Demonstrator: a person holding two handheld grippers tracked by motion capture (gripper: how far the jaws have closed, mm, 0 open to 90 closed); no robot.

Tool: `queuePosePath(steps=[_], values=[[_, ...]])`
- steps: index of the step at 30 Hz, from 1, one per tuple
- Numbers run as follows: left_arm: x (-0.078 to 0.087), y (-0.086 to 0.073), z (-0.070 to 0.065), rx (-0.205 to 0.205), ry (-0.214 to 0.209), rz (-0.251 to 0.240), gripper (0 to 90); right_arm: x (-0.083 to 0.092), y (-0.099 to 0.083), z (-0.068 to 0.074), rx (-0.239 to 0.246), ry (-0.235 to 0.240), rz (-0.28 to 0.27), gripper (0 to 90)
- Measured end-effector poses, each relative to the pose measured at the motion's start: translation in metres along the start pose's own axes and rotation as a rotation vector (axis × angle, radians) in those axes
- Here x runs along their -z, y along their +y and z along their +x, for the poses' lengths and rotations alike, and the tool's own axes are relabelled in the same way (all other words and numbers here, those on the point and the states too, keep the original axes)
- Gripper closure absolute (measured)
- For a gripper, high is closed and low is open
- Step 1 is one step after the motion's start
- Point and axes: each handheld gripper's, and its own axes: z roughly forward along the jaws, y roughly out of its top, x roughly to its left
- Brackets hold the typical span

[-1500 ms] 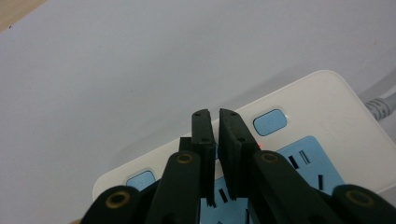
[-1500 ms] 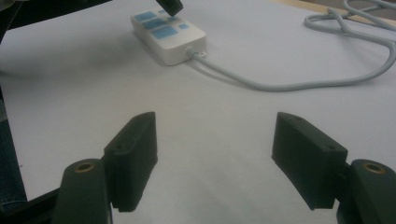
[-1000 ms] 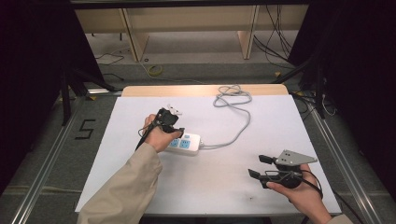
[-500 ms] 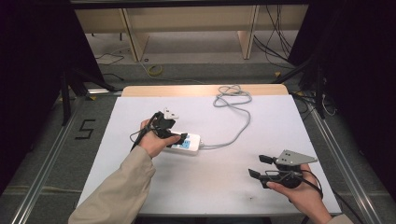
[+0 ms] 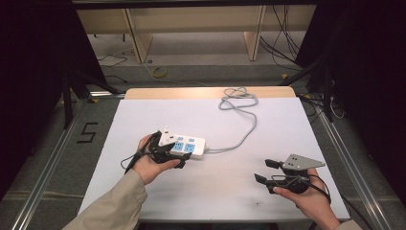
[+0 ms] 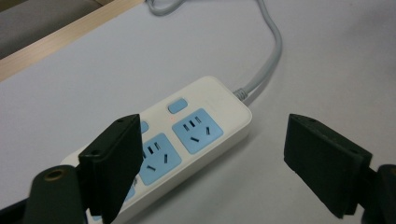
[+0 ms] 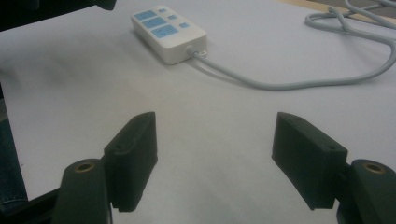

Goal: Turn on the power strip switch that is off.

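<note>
A white power strip [image 5: 190, 145] with blue sockets lies on the white table, left of the middle. Its grey cable [image 5: 245, 128] runs right and loops at the far edge. My left gripper [image 5: 178, 154] is at the strip's left end, and its jaws have just been opening. In the left gripper view they stand wide [image 6: 212, 135] with the strip [image 6: 196, 126] beyond and partly between them, and the pads touch nothing. My right gripper [image 5: 265, 170] rests open near the front right. In its own view the jaws [image 7: 215, 126] are apart over bare table, with the strip [image 7: 168, 32] and cable [image 7: 289, 84] farther off.
The white sheet [image 5: 287, 124] ends at a wooden strip [image 5: 158, 93] along the far edge. Metal rails run down both sides of the table. Behind it stand wooden shelf legs [image 5: 253, 36] and floor cables. A "5" mark [image 5: 87, 132] is on the floor at the left.
My left hand has drawn back toward the near side, from over the strip's far-left corner to beside its left end. The strip and the right hand have stayed put.
</note>
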Motion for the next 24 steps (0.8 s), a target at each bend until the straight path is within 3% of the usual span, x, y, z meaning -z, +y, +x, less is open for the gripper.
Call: queuePosePath(steps=[8,16,24], values=[[0.018,-0.027,-0.005,-0.005,-0.001,0.020,18.2,0.000,0.000,0.000,0.001,0.001,0.001,31.3],[0.035,-0.048,-0.011,-0.039,0.001,0.028,17.3,0.000,0.000,0.000,0.001,0.001,0.000,31.2],[0.038,-0.053,-0.007,-0.037,0.018,0.028,17.4,-0.001,0.000,0.001,0.002,0.003,0.000,31.2]])
